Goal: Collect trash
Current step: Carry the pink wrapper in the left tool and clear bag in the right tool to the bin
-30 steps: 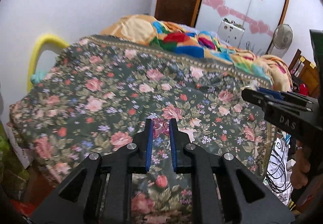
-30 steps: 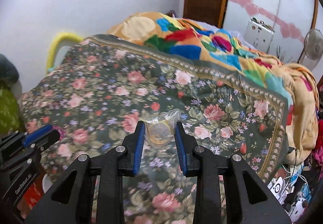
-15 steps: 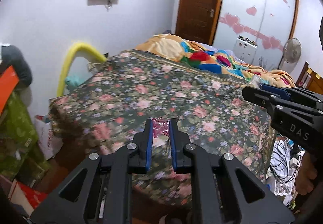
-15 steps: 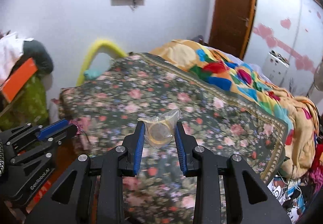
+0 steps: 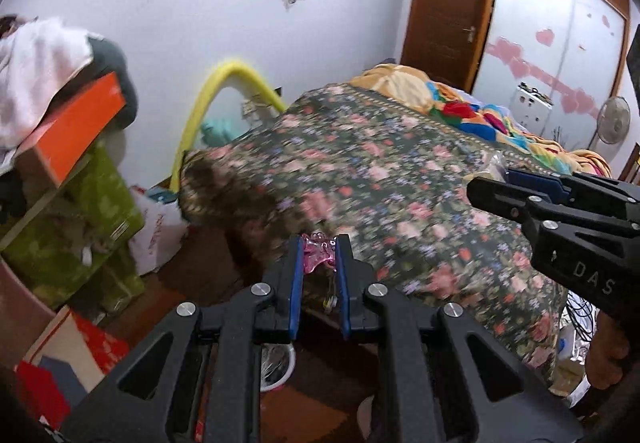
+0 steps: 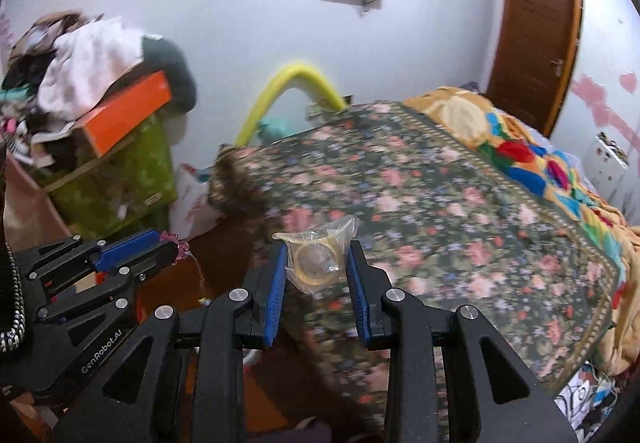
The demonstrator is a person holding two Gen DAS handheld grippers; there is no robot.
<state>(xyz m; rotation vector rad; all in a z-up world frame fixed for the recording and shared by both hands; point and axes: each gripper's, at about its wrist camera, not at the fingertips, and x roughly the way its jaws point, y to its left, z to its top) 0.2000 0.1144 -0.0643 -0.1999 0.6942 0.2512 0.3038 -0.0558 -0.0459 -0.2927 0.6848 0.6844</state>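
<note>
My left gripper (image 5: 318, 257) is shut on a pink crinkled plastic wrapper (image 5: 318, 252), held in the air beyond the foot of the bed. It also shows at the left of the right wrist view (image 6: 170, 243), with the pink wrapper (image 6: 178, 241) sticking out of its tips. My right gripper (image 6: 318, 263) is shut on a clear plastic bag with a roll of tape inside (image 6: 316, 259), held above the bed's corner. It shows at the right of the left wrist view (image 5: 492, 183).
The bed with a dark floral cover (image 5: 400, 179) fills the right. A colourful blanket (image 6: 520, 147) lies at its far end. Stacked boxes and clothes (image 5: 60, 131) stand at the left wall. A yellow foam tube (image 5: 224, 83) arches behind the bed. Brown floor (image 5: 208, 275) lies below.
Both grippers have pulled back and swung left away from the bed, each still holding its piece. The bed has shifted right and the boxes at the left have come into view.
</note>
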